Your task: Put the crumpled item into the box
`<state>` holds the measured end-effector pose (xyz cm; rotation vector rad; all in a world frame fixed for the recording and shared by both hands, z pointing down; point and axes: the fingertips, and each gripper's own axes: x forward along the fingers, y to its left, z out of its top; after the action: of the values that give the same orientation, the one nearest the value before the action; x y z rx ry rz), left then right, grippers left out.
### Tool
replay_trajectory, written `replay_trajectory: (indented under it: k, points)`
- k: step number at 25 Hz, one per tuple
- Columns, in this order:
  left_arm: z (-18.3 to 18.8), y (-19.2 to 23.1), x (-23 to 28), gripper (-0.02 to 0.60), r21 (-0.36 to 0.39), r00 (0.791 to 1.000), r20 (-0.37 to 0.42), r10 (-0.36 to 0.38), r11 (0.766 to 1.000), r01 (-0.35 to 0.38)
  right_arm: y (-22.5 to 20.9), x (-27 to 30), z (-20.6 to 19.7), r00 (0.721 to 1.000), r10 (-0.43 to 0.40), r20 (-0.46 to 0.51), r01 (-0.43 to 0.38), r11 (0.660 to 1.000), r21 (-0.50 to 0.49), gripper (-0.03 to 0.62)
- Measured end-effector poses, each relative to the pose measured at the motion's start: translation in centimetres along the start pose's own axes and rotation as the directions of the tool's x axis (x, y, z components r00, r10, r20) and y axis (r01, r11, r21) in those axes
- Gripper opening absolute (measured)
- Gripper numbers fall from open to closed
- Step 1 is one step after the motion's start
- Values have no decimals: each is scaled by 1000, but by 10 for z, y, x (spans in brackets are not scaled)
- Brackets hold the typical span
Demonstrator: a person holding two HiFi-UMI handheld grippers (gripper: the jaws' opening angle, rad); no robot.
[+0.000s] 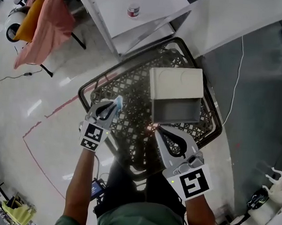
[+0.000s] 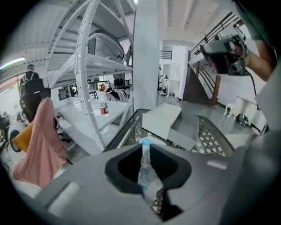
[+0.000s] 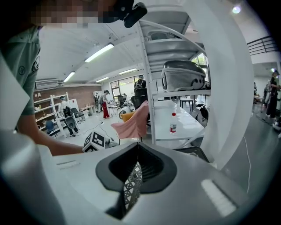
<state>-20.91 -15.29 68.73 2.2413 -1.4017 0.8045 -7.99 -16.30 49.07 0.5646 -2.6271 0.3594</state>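
Glossy pale flooring point(image 1: 35, 101) crossed by a red tape line point(image 1: 43, 121) met a grey mat point(image 1: 259, 94) on the right, where a white cable point(image 1: 240, 64) ran. A black mesh cart point(image 1: 134, 80) stood at centre, directly below white shelving point(image 1: 153, 18) that carried a red-capped bottle point(image 1: 134, 4); a pink cloth point(image 1: 49, 15) hung at upper left. Inside the cart sat the grey box point(image 1: 176, 112), open, its pale lid point(image 1: 176, 83) folded back on the far side. The left gripper point(image 1: 113, 105) hovered over the cart's left part, its jaws pressed narrowly on the crumpled item point(image 2: 144, 163), a clear and light-blue wad, held clear of the box with only bare mesh between them. The right gripper point(image 1: 155, 128) had its jaws drawn together with nothing in them, the tips just beside the box's near left corner.
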Motion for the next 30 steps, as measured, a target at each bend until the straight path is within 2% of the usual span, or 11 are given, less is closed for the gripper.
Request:
replay_trajectory:
  k: [9, 15, 30]
  points:
    - [58, -45, -12, 49, 83, 998, 44, -51, 995, 47, -16, -50, 4, 998, -60, 36, 60, 998, 15, 7]
    - [93, -82, -2, 49, 146, 993, 54, -108, 984, 99, -38, -88, -5, 991, -123, 57, 121, 991, 48, 7]
    - [129, -143, 49, 48, 214, 977, 28, -211, 956, 200, -93, -146, -34, 969, -242, 57, 234, 965, 117, 7]
